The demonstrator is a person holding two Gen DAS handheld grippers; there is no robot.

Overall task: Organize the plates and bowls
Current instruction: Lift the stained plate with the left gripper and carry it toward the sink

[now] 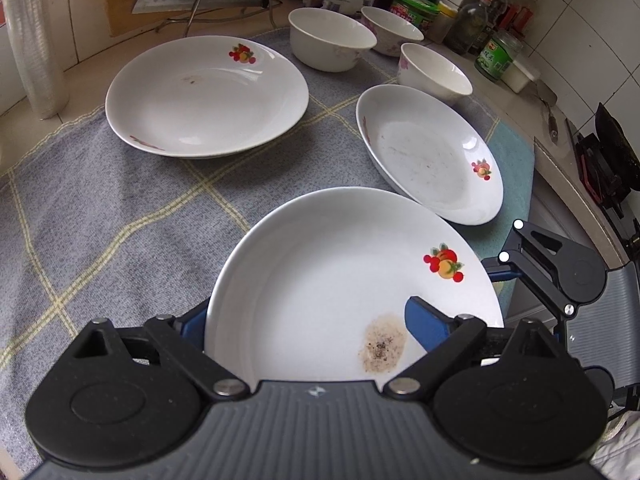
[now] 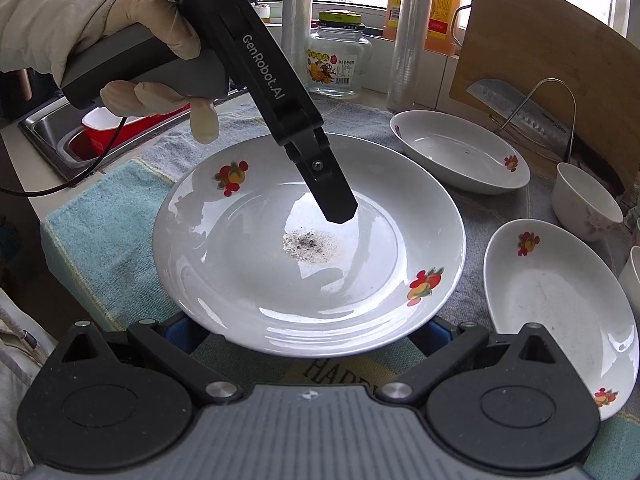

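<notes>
Left gripper [image 1: 304,320] clamping stained plate [image 1: 320,280] by its rim, right gripper [image 2: 308,332] at opposite rim, grip unclear, checked cloth [image 1: 120,220] covering surface.

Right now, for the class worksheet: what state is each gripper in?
Left gripper: closed on the stained plate, one finger inside, one beneath.
Right gripper: open, both fingers under the plate's rim, clamping nothing.
</notes>
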